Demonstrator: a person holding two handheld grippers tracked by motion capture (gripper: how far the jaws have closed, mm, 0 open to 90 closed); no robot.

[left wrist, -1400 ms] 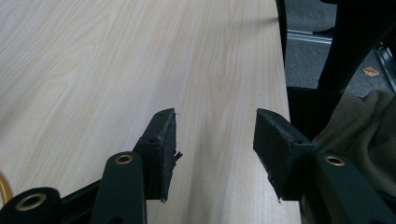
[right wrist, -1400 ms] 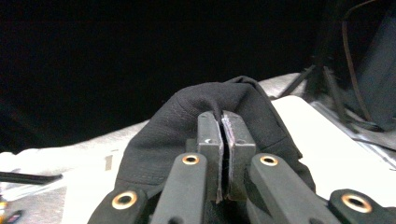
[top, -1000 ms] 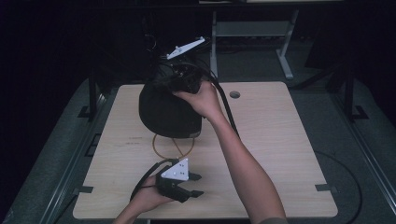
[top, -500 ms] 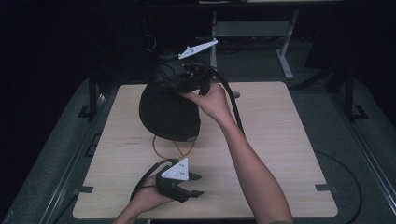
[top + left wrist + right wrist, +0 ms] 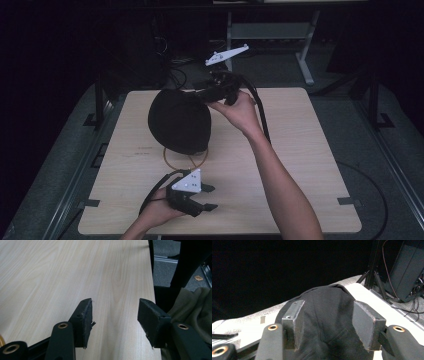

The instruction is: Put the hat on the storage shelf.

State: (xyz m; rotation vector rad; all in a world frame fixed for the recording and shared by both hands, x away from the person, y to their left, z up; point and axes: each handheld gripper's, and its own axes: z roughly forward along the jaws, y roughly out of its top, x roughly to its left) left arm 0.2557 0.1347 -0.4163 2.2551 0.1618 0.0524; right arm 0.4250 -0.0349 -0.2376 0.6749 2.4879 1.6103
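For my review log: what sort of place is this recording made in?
Probably a lab or workshop recording station: a bare wooden table in a dark room, a metal-framed desk behind it, and cables and equipment on the floor.

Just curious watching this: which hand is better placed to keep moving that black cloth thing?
Right, probably: the right gripper is at the black cloth, jaws either side. The left gripper rests open over bare table.

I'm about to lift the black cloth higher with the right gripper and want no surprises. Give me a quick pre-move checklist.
1. Right gripper at the black cloth, fabric between the jaws: ok.
2. Jaws fully clamped on the fabric: cannot tell.
3. Left gripper open, holding nothing, resting low near the table's front edge: ok.
4. Orange ring partly under the cloth; free of it: cannot tell.
5. Right gripper's cable hanging clear of the cloth: ok.
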